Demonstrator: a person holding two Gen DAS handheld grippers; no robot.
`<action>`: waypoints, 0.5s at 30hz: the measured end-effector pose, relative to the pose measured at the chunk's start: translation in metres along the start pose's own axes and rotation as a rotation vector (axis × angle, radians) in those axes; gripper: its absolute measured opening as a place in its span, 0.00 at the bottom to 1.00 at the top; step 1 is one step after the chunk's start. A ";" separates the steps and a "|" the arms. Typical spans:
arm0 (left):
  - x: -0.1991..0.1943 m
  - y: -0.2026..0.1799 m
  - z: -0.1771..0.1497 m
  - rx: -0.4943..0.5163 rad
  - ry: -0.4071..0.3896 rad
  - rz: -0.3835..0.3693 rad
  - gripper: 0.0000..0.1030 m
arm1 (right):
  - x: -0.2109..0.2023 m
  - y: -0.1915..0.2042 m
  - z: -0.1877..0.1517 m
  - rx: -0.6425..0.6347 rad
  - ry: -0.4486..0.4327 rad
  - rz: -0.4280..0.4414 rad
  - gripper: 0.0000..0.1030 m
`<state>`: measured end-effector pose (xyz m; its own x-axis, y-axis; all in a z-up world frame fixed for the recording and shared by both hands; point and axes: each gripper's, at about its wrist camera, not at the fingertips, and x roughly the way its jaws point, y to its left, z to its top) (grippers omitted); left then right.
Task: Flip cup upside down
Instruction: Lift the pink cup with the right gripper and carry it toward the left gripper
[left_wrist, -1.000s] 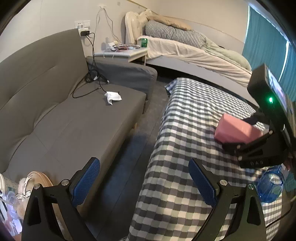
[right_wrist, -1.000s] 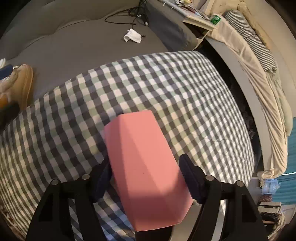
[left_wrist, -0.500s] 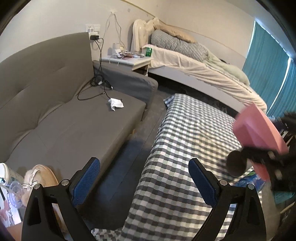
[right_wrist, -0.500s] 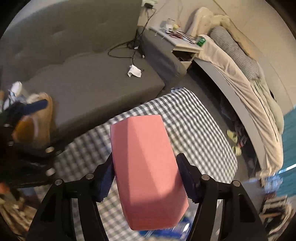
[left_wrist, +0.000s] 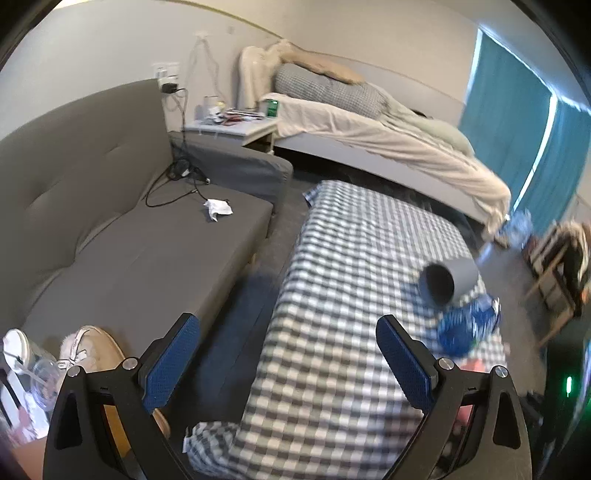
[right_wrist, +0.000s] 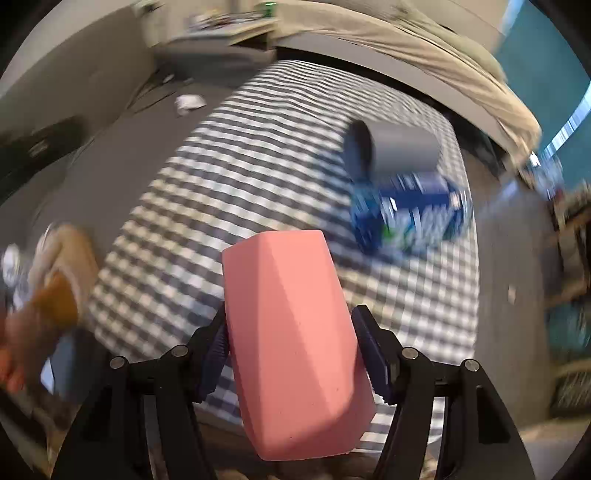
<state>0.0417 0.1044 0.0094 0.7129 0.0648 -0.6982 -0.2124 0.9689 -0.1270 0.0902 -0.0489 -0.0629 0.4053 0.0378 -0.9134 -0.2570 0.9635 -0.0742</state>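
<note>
My right gripper (right_wrist: 295, 354) is shut on a pink faceted cup (right_wrist: 291, 332) and holds it above the near edge of the checkered table (right_wrist: 240, 155); the cup points away from the camera and its mouth is hidden. The right wrist view is motion-blurred. My left gripper (left_wrist: 288, 358) is open and empty, with blue pads (left_wrist: 404, 365), over the near left corner of the checkered table (left_wrist: 351, 258). The pink cup barely shows in the left wrist view, low at the right.
A grey cup (left_wrist: 448, 280) lies on its side at the table's right edge, also in the right wrist view (right_wrist: 395, 151). A blue plastic bottle (left_wrist: 467, 326) lies beside it (right_wrist: 410, 210). A grey sofa (left_wrist: 129, 240) is left, a bed (left_wrist: 369, 129) behind.
My right gripper has swung the pink cup down and toward the table's near edge, out of the left wrist view. The left gripper has shifted slightly and stays open.
</note>
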 end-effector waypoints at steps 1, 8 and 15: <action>0.000 -0.002 -0.005 0.015 0.005 -0.002 0.96 | 0.004 -0.005 -0.003 0.049 -0.016 0.010 0.62; 0.016 -0.011 -0.036 0.056 0.080 0.023 0.96 | 0.026 -0.026 -0.011 0.151 -0.045 0.054 0.62; 0.023 -0.031 -0.053 0.091 0.115 0.037 0.96 | 0.040 -0.037 -0.023 0.158 -0.064 0.130 0.61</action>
<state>0.0289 0.0634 -0.0403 0.6234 0.0778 -0.7781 -0.1718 0.9843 -0.0393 0.0956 -0.0895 -0.1058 0.4335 0.1768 -0.8837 -0.1727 0.9787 0.1111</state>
